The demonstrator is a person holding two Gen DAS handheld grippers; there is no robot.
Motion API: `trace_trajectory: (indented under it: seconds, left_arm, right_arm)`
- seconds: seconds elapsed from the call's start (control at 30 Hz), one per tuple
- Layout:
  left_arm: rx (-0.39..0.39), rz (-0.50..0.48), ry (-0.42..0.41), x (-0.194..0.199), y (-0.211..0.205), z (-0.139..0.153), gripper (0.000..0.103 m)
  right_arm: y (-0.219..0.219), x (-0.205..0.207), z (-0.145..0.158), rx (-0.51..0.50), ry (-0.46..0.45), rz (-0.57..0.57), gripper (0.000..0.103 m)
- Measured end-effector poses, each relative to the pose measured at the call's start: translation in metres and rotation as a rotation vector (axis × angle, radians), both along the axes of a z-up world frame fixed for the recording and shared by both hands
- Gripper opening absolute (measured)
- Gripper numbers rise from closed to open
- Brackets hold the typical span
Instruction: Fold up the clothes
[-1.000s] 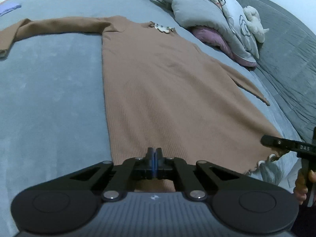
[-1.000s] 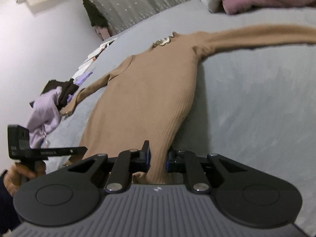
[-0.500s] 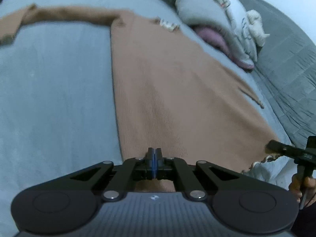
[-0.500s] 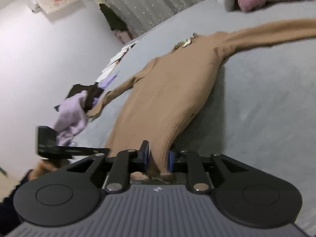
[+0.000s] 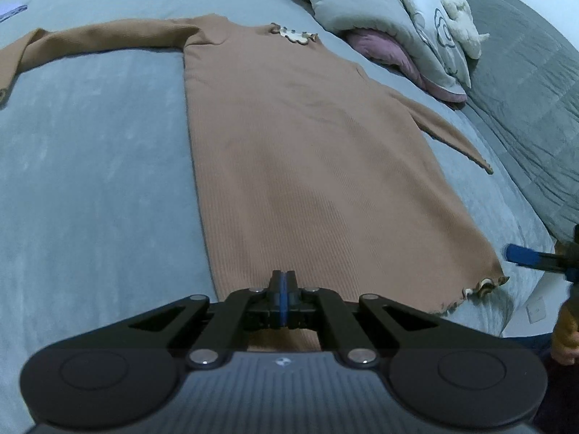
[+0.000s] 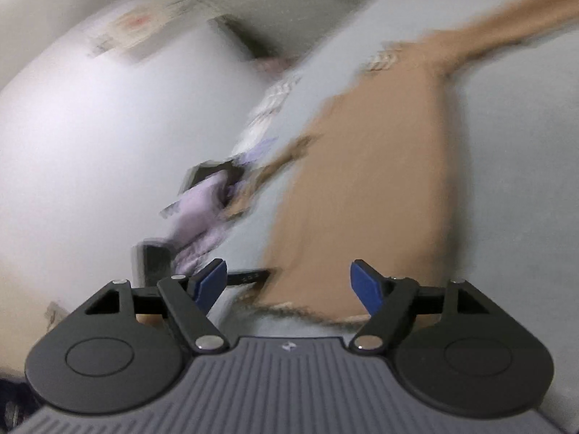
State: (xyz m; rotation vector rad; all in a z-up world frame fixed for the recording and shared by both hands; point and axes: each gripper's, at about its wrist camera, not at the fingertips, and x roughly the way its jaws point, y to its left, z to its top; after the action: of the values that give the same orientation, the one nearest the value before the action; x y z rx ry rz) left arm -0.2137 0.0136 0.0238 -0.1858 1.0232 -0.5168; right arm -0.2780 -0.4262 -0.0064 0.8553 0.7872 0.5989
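A long tan knit dress [image 5: 307, 152] lies flat on the grey-blue bed [image 5: 90, 166], sleeves spread to both sides, collar at the far end. My left gripper [image 5: 283, 291] is shut on the dress's near hem, left of its middle. My right gripper [image 6: 291, 287] is open and empty, just behind the frilled hem of the dress [image 6: 369, 188]; that view is blurred by motion. The right gripper's blue pad also shows at the right edge of the left wrist view [image 5: 521, 255], beside the hem's right corner.
A pile of grey bedding and a pink cushion [image 5: 394, 32] lies at the far right of the bed, with a plush toy [image 5: 463, 25] on it. A grey headboard [image 5: 535, 83] runs along the right. Lilac and dark clothes [image 6: 202, 202] lie at the bed's left side.
My right gripper has opened and let go of the hem's right corner, then pulled back; the corner now lies on the bed. My left gripper stays shut on the hem.
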Motion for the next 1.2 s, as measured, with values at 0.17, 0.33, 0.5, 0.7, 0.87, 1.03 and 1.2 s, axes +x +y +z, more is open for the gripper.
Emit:
trace_trajectory:
  seconds: [0.17, 0.33, 0.5, 0.7, 0.87, 1.03, 1.2]
  left_arm:
    - [0.007, -0.006, -0.008, -0.001, -0.004, 0.001, 0.000]
    - [0.006, -0.025, -0.018, 0.001, -0.009, 0.000, 0.000]
    - [-0.026, -0.014, -0.024, -0.001, -0.010, -0.002, 0.000]
    - [-0.051, -0.010, -0.045, -0.007, -0.012, 0.002, 0.000]
    - [-0.068, -0.006, -0.045, -0.010, -0.010, 0.008, 0.000]
    - [0.010, 0.013, -0.041, -0.009, -0.006, 0.005, 0.000]
    - [0.032, 0.006, -0.047, -0.008, -0.003, 0.007, 0.000]
  right_arm:
    - [-0.054, -0.003, -0.064, 0.316, 0.279, -0.300, 0.078]
    - [-0.008, 0.004, -0.051, 0.095, 0.157, -0.263, 0.080]
    - [0.022, 0.017, -0.049, 0.046, 0.134, -0.214, 0.016]
    - [0.043, 0.011, -0.012, -0.198, -0.019, -0.218, 0.012]
    - [0.102, -0.011, 0.027, -0.847, -0.311, -0.107, 0.012]
    - [0.199, -0.039, -0.007, -1.470, -0.522, 0.093, 0.013]
    - [0.234, -0.053, -0.027, -1.621, -0.628, 0.203, 0.027]
